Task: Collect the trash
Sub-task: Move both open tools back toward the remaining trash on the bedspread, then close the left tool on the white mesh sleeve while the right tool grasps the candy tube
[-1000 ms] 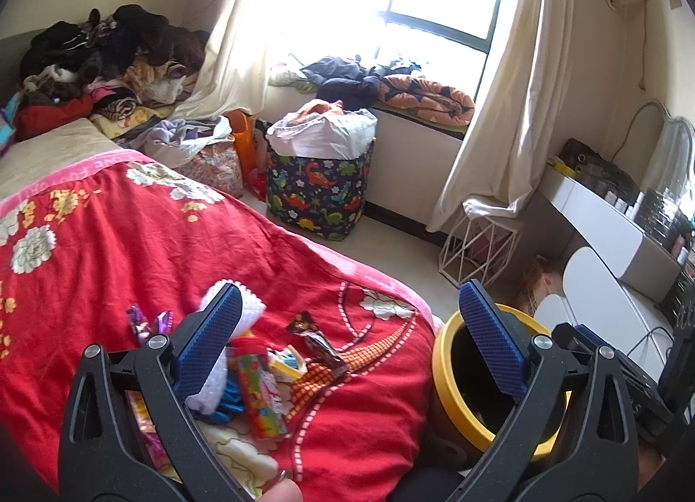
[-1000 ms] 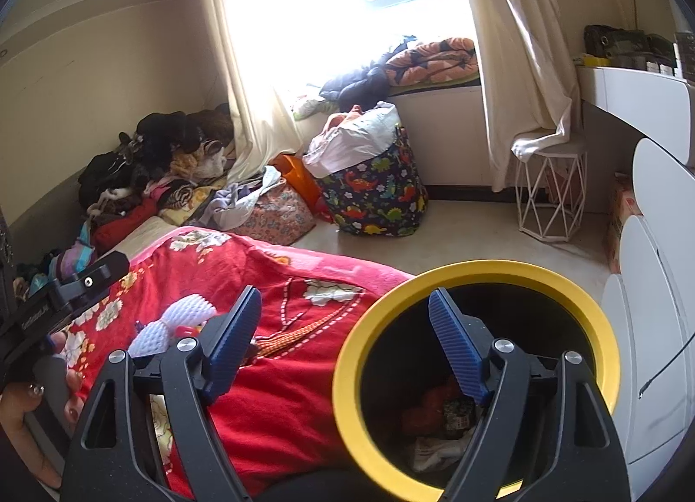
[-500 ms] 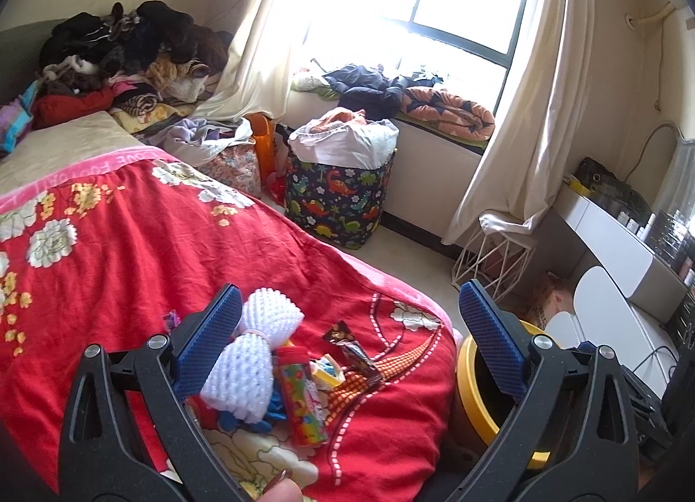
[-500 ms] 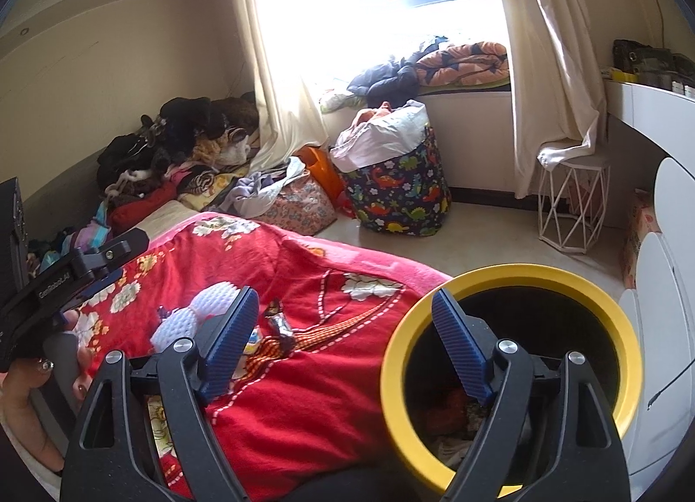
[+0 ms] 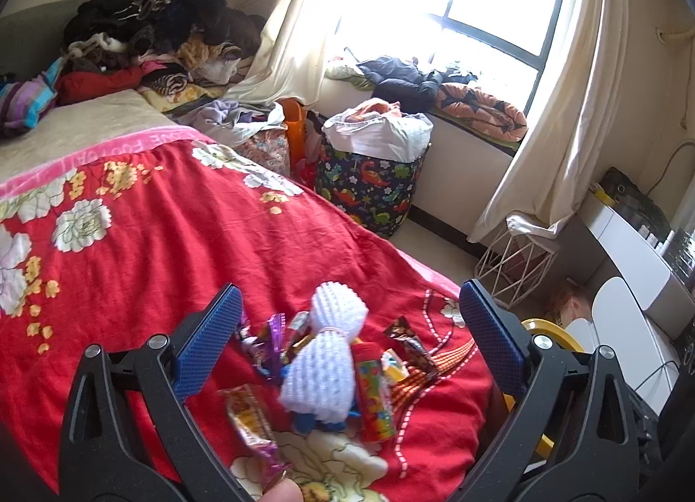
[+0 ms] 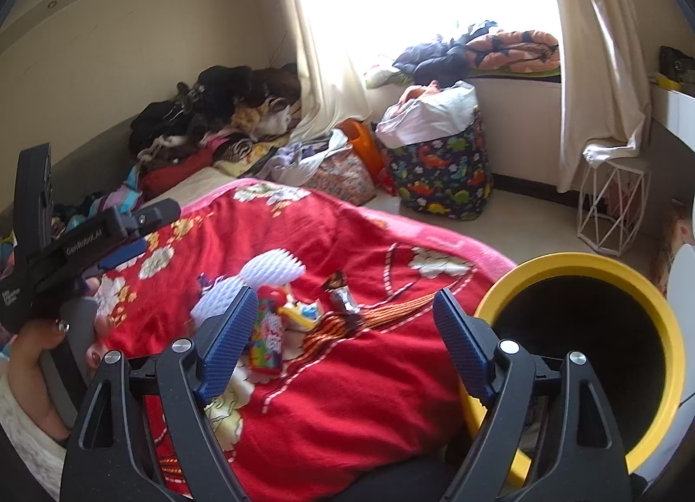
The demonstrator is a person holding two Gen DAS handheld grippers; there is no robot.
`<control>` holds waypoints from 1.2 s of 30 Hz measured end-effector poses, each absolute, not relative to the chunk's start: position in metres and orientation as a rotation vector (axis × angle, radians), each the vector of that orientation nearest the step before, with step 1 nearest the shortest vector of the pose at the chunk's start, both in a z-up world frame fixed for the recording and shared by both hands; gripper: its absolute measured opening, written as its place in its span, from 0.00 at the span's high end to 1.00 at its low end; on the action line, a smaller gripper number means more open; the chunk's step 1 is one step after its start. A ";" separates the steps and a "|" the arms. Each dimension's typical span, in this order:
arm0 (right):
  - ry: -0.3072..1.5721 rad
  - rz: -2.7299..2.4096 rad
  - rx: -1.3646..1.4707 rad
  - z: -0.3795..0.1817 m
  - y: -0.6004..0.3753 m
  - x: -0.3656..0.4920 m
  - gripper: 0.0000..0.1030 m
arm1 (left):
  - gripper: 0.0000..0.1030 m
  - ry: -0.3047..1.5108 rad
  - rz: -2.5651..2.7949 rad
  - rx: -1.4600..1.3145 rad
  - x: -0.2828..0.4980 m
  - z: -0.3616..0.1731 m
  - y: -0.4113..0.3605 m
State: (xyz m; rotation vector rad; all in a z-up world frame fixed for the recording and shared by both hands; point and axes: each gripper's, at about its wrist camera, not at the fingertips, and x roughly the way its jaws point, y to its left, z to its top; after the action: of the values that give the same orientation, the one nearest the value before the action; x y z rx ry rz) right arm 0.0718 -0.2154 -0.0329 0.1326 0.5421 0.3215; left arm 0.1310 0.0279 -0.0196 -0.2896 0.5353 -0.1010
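Hovering wide open and empty over the wrappers [image 5: 373, 376] heaped on the red bed [image 5: 173, 241], the left claw [image 5: 347, 345] lines up a grab; the right claw [image 6: 343, 350], equally agape, waits beside the yellow-rimmed bin [image 6: 582, 267].

your left gripper [image 5: 347, 341] hangs over the red blanket [image 5: 173, 241] with its jaws spread wide and nothing between them. your right gripper [image 6: 341, 347] is also spread wide and empty, over the blanket's near edge. your left hand [image 6: 39, 350] grips its handle at the blanket's left side, thumb tip [image 5: 282, 492] showing.
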 end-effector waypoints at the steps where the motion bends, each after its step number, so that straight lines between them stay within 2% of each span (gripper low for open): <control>1: 0.546 0.326 0.129 -0.034 -0.213 0.072 0.22 | 0.12 0.538 -0.101 -0.293 0.130 -0.021 0.030; 6: 0.570 0.350 0.123 -0.041 -0.200 0.076 0.22 | 0.20 0.575 -0.107 -0.319 0.130 -0.030 0.043; 9: 0.584 0.362 0.116 -0.045 -0.194 0.078 0.22 | 0.28 0.602 -0.121 -0.337 0.131 -0.036 0.048; 14: 0.612 0.387 0.090 -0.053 -0.181 0.083 0.22 | 0.48 0.678 -0.164 -0.370 0.137 -0.049 0.053; 17: 0.634 0.406 0.080 -0.059 -0.173 0.085 0.22 | 0.56 0.712 -0.188 -0.376 0.139 -0.056 0.052; 19: 0.654 0.425 0.072 -0.065 -0.166 0.088 0.23 | 0.56 0.728 -0.197 -0.378 0.141 -0.059 0.050; 30: 0.803 0.490 0.095 -0.099 -0.140 0.112 0.41 | 0.56 0.796 -0.212 -0.378 0.149 -0.075 0.044; 36: 0.844 0.508 0.108 -0.111 -0.134 0.120 0.45 | 0.56 0.813 -0.215 -0.375 0.151 -0.081 0.040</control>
State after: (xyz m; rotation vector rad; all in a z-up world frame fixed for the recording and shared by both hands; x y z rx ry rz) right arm 0.1201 -0.1337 -0.1106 0.1083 0.8438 0.5081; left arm 0.1515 0.0400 -0.0808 -0.3755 0.8130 -0.2154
